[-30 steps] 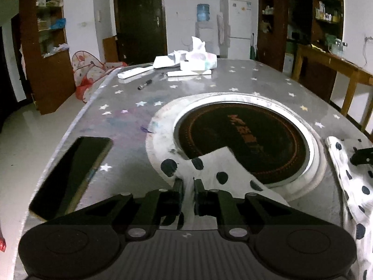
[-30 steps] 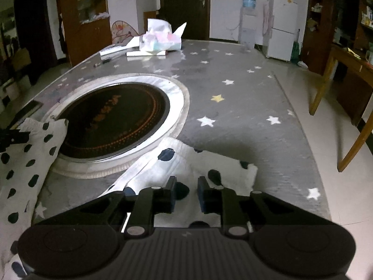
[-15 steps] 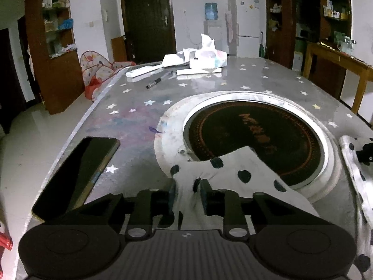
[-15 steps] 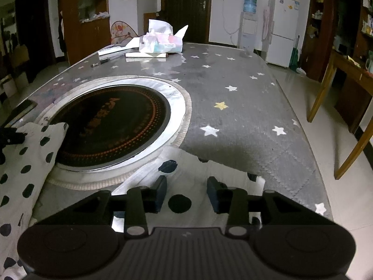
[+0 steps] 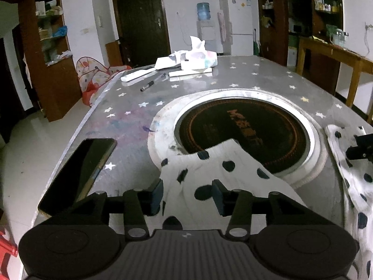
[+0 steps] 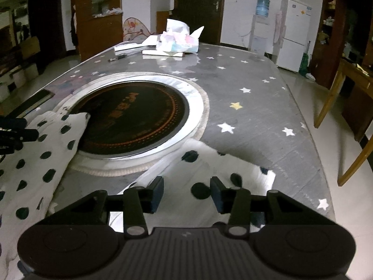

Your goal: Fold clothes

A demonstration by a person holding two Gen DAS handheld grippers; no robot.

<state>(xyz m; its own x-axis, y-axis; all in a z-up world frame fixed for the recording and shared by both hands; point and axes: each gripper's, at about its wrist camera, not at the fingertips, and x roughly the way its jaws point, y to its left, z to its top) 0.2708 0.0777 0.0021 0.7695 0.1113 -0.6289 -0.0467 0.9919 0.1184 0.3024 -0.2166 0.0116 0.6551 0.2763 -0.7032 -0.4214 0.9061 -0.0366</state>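
A white garment with black dots lies on the near part of the grey star-patterned table, one corner over the round black hotplate. My left gripper stands open just above that end of the cloth, fingers wide apart. The other end of the polka-dot garment lies flat at the near right, with my right gripper open over it. Each gripper shows at the edge of the other's view: the right one and the left one.
A black phone lies at the table's left edge. At the far end sit a tissue pack, papers and a pen. A wooden side table stands right of the table; shelves, a fridge and a door are behind.
Both grippers were shut on the cloth a second ago; both have opened wide and let the garment down onto the table. The views have pulled back slightly.
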